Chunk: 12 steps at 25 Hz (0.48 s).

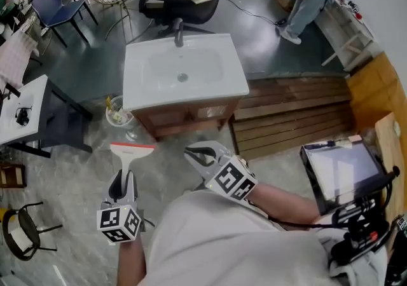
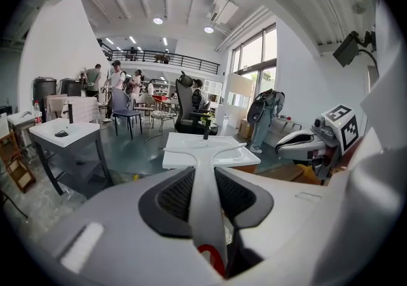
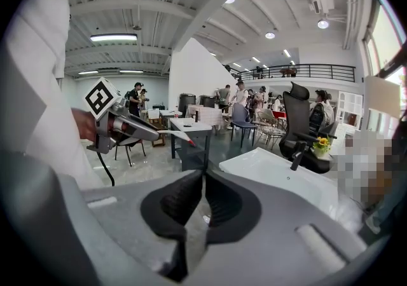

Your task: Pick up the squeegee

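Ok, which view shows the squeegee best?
Head view: the whole squeegee shows, handle in the left gripper. Left gripper view shows it foreshortened between the jaws; right gripper view catches only its distant blade.

The sink cabinet (image 1: 191, 116) blocks ahead; open floor (image 1: 63, 177) lies left.

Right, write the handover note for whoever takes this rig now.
Left gripper: shut on the handle of the squeegee, which is held off the floor with its blade end pointing away from the person.
Right gripper: shut, nothing between its jaws, held beside the left one.
Sink: stands ahead; neither gripper touches it.
Done: the squeegee is picked up.
Left: nothing for the pickup itself; probably just hold the grip firm.
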Each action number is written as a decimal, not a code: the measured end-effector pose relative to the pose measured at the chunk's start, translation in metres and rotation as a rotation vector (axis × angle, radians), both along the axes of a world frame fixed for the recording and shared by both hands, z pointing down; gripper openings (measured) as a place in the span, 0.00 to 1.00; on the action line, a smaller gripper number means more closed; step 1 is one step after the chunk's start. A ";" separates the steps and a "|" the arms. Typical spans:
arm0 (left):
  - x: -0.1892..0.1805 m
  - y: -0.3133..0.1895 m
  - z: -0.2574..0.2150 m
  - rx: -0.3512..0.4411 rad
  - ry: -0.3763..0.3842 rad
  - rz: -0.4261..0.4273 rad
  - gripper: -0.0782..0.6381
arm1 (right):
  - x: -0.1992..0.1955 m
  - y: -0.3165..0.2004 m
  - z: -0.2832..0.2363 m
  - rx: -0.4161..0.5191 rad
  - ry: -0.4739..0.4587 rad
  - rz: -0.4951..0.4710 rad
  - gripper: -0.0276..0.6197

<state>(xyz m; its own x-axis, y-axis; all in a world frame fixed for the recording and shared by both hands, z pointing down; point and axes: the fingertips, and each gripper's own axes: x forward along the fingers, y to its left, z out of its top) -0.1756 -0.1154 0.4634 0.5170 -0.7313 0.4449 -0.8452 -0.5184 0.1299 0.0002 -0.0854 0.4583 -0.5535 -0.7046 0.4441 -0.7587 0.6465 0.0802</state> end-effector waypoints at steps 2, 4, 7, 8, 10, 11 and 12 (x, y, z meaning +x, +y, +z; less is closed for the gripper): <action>0.006 -0.004 0.001 -0.001 0.001 0.005 0.26 | 0.005 -0.002 0.001 -0.001 0.000 0.006 0.07; 0.012 -0.008 0.002 -0.003 -0.002 0.011 0.26 | 0.011 -0.005 0.002 -0.003 -0.003 0.012 0.07; 0.019 -0.017 0.003 -0.008 -0.005 0.015 0.26 | 0.019 -0.011 0.005 -0.016 0.003 0.022 0.07; 0.021 -0.020 0.003 -0.009 -0.004 0.016 0.26 | 0.021 -0.013 0.006 -0.024 0.009 0.027 0.07; 0.025 -0.028 0.004 -0.013 -0.004 0.019 0.26 | 0.026 -0.019 0.006 -0.029 0.010 0.033 0.07; 0.028 -0.032 0.005 -0.015 -0.004 0.022 0.26 | 0.028 -0.023 0.006 -0.026 0.008 0.037 0.07; 0.030 -0.036 0.005 -0.017 -0.005 0.025 0.26 | 0.032 -0.027 0.005 -0.025 0.010 0.041 0.07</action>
